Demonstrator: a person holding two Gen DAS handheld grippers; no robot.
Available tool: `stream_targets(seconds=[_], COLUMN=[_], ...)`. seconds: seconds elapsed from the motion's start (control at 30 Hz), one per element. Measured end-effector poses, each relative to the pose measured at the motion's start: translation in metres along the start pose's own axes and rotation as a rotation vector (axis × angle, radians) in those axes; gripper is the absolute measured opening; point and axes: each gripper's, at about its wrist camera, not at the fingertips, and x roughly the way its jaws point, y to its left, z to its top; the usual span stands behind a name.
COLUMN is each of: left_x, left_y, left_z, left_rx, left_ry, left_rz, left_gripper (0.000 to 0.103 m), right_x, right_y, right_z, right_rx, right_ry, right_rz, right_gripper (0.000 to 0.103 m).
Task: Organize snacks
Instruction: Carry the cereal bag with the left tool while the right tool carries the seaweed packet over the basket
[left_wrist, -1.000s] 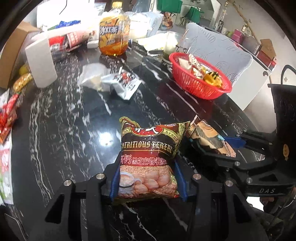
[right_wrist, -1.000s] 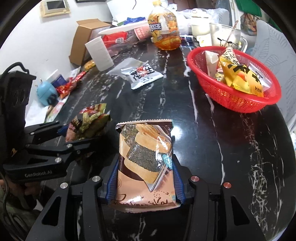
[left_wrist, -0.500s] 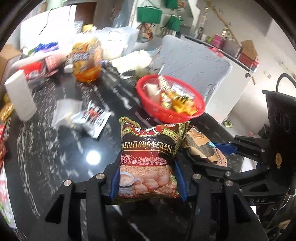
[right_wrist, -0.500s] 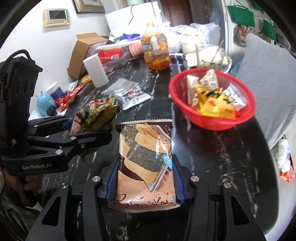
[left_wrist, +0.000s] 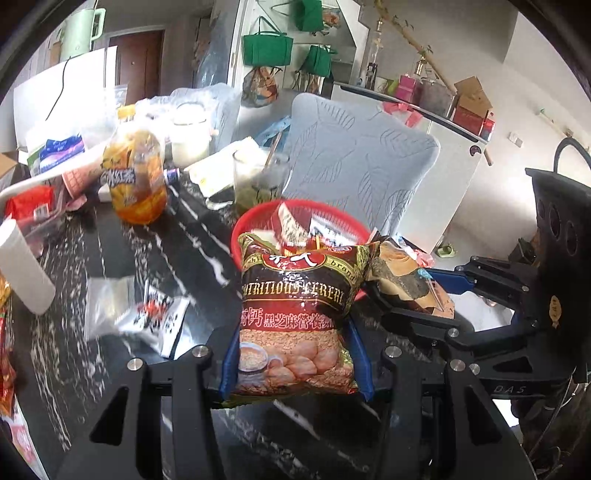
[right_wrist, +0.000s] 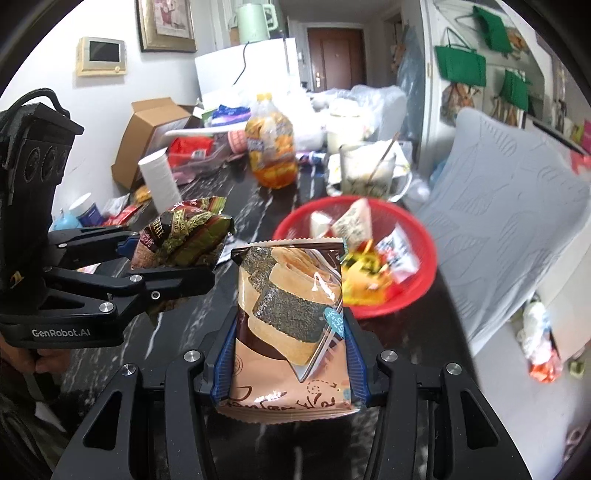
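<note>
The left gripper (left_wrist: 295, 350) has its fingers clamped on a cereal bag (left_wrist: 299, 317); the right gripper (right_wrist: 290, 358) clamps a seaweed cracker packet (right_wrist: 291, 328). Both are held above the dark surface (left_wrist: 166, 258), near the red basket (right_wrist: 421, 284).

Your basket (right_wrist: 424, 291) sits at the bench's (right_wrist: 424, 350) right edge; the bottle (right_wrist: 271, 147) stands behind it, the paper roll (right_wrist: 159, 179) at the left edge.
</note>
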Motion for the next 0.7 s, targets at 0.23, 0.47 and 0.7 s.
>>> stream_targets(seconds=[0.23,0.47,0.7], left_x=[0.01,0.026,0.05], left_y=[0.0,0.001,0.008], left_z=[0.022,0.037,0.047], left_rx=[-0.008,-0.01,-0.033], left_ry=[-0.02,-0.012,0.016], left_rz=[0.025,0.039,0.044], left_gripper=[0.048,0.048,0.048], right_x=[0.003,0.024,0.046], right_y=[-0.021,-0.045,-0.064], right_z=[0.023,0.04,0.05], right_rx=[-0.019,-0.036,-0.033], right_ry=[-0.046,-0.049,-0.033], right_rz=[-0.052,-0.094,-0.106], right_gripper=[0.05,0.05,0.05])
